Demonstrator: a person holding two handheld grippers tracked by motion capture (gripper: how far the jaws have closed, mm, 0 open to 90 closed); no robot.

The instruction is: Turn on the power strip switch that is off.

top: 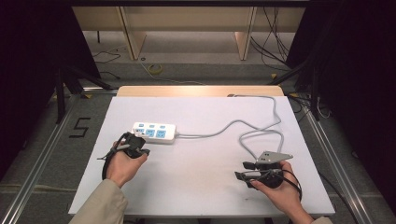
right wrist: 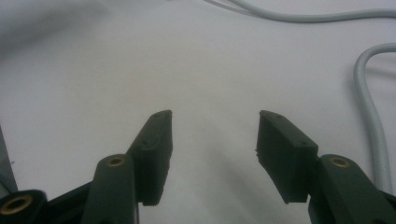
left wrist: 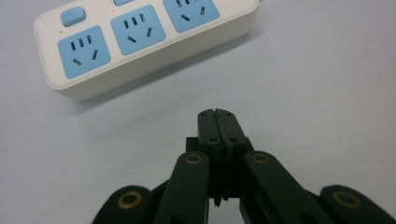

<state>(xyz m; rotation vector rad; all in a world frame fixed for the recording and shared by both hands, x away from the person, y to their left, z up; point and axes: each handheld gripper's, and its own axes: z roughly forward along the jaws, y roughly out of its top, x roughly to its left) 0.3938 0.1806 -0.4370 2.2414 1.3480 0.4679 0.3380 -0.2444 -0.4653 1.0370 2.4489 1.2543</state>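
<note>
Left tongs (left wrist: 217, 113) closed beside white, blue-socketed power strip (left wrist: 140, 42).

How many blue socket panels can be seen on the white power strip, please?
3 show on the white plastic power strip in the left gripper view: near its rounded end, the middle, and farthest, cut by the top edge. More may be hidden.

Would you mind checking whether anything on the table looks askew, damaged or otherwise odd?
Nothing looks damaged or spilled. The power strip lies flat, slightly angled to the table edge, and its grey cable loops loosely across the right side.
</note>
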